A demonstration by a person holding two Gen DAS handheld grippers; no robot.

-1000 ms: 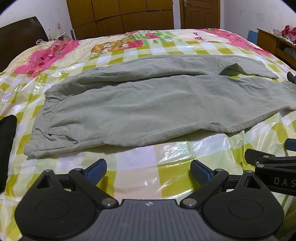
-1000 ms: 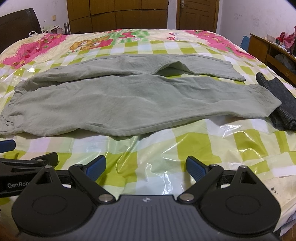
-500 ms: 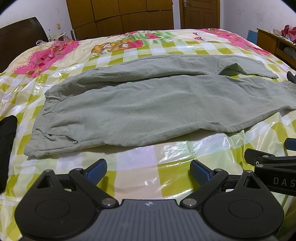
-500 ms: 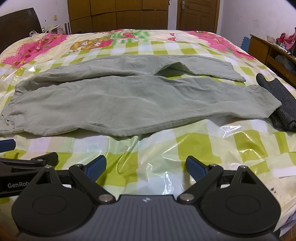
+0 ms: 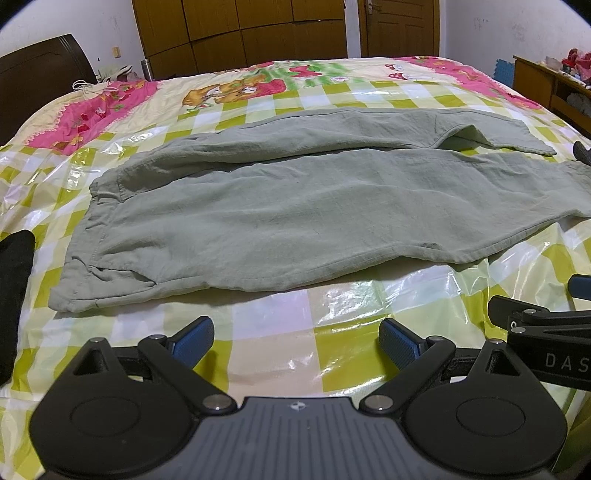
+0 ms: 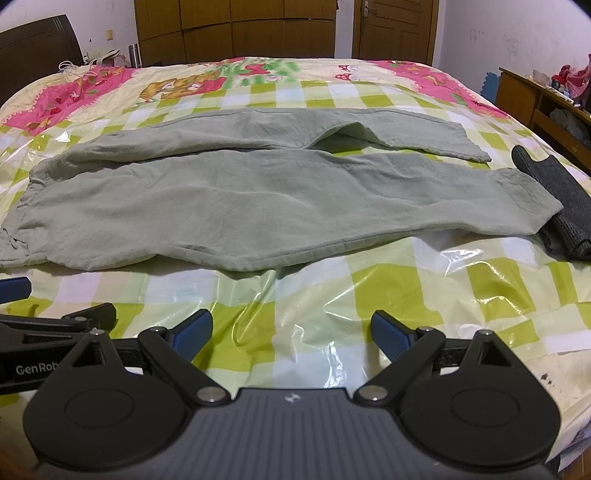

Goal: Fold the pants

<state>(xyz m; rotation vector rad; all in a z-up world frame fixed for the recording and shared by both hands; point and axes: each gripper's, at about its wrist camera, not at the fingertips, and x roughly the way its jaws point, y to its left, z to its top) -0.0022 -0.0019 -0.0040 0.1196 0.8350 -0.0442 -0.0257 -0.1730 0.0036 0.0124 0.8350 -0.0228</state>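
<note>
Green pants (image 5: 314,206): spread flat crosswise on bed (image 5: 332,92), waistband left, legs right; ready, I judge, for lengthwise fold.
Left hand-held gripper (image 5: 295,341), right hand-held gripper (image 6: 291,336): both spread, empty, hovering near edge, short of fabric.

Both wrist cameras sit low at the near edge of the bed (image 5: 295,92), facing across it toward the wardrobe (image 6: 236,29). The left view stands further left, the right further right; both share the pants (image 5: 295,206) and the far wall.
</note>
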